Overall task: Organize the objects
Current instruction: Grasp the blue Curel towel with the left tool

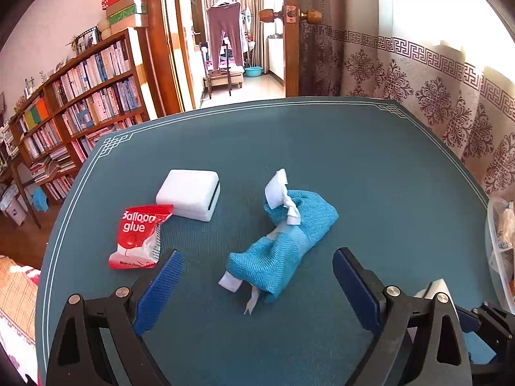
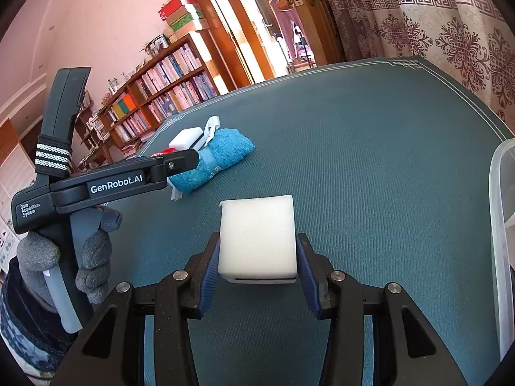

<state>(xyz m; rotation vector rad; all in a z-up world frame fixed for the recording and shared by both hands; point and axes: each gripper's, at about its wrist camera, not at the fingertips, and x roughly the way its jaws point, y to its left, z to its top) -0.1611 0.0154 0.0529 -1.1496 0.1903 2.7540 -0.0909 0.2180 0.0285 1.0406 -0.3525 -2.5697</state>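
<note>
My left gripper (image 1: 257,273) is open, its blue pads on either side of the near end of a rolled blue cloth bundle (image 1: 283,244) with white tags. A white box (image 1: 190,194) and a red "Balloon glue" packet (image 1: 140,238) lie to its left on the teal table mat (image 1: 370,177). My right gripper (image 2: 257,267) is shut on a second white box (image 2: 257,234), held just above the mat (image 2: 370,160). In the right wrist view the left gripper's body (image 2: 112,183) reaches toward the blue bundle (image 2: 222,157), with the first white box (image 2: 186,140) behind it.
A clear plastic bin stands at the table's right edge (image 1: 502,247), also in the right wrist view (image 2: 502,225). A bookshelf (image 1: 80,112) stands off the table's left side. A patterned curtain (image 1: 434,80) hangs behind the right side. An open doorway (image 1: 238,38) lies beyond.
</note>
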